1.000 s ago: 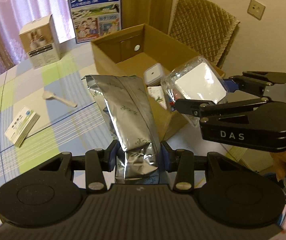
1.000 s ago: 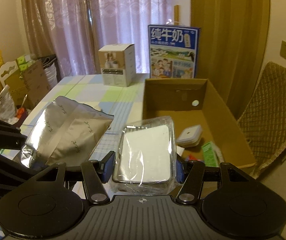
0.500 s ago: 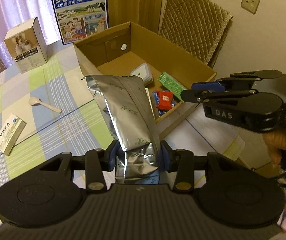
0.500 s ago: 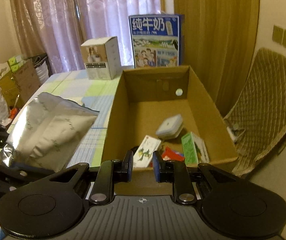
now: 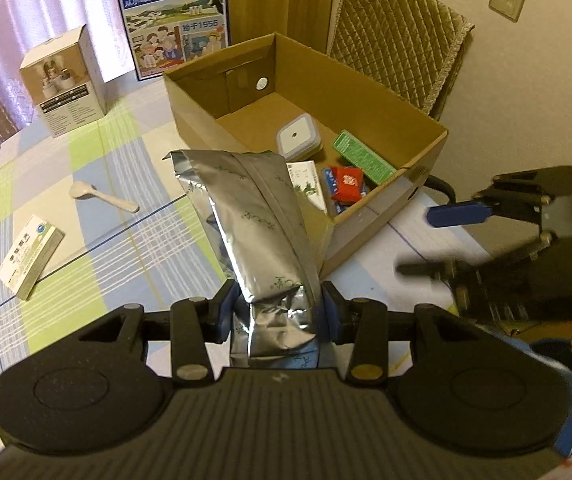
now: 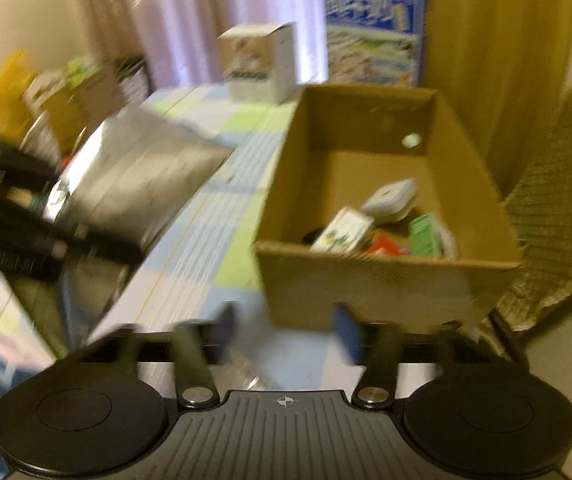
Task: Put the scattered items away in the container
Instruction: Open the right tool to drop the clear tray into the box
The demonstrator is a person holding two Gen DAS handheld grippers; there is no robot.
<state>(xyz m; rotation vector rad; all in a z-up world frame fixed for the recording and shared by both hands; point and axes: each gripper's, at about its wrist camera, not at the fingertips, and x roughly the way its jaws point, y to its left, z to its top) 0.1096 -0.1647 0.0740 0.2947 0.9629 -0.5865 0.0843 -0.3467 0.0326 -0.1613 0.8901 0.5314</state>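
Right tool [image 6: 283, 328] is empty now, jaws apart; a second ago it was clamped on a clear-wrapped white tray, half a second ago it was nearly shut over the cardboard box [image 5: 426, 128]. I can't find the tray in the box, so I can't confirm where it landed. The right view is motion-blurred, and I read that as the tool pulling back toward me.

Left tool [image 5: 275, 312] is still clamped on the silver foil pouch [image 5: 253, 216], held up just ahead of it, short of the box's near-left wall. Pouch goes in next, I'd say.

Ahead-left of the left tool, on the checked table [image 5: 97, 272]: white spoon [image 5: 101, 197] and small medicine carton [image 5: 29, 256], both still out. Further off: a product box [image 5: 63, 80], blue milk carton [image 5: 175, 16], curtains, quilted chair [image 5: 400, 36] beyond the box.
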